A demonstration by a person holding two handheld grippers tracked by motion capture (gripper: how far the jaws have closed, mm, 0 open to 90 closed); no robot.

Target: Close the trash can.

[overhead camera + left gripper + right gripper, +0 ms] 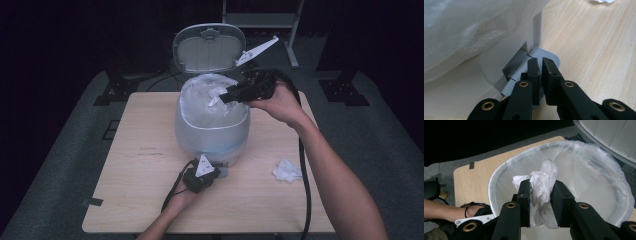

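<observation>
The left claw [540, 65] has its jaws nearly together, gripping nothing, and presses down on the grey pedal [544, 56] at the foot of the white bin [212, 127] in the middle of the desk [145, 175], whose lid [207, 47] stands up open. The right claw [541, 192] hangs over the bin's mouth, lined with a clear plastic bag [596, 170], jaws partly open with a crumpled white tissue [542, 185] between them; whether the pads grip it I cannot tell. Another crumpled tissue [286, 171] lies on the desk, right of the bin.
</observation>
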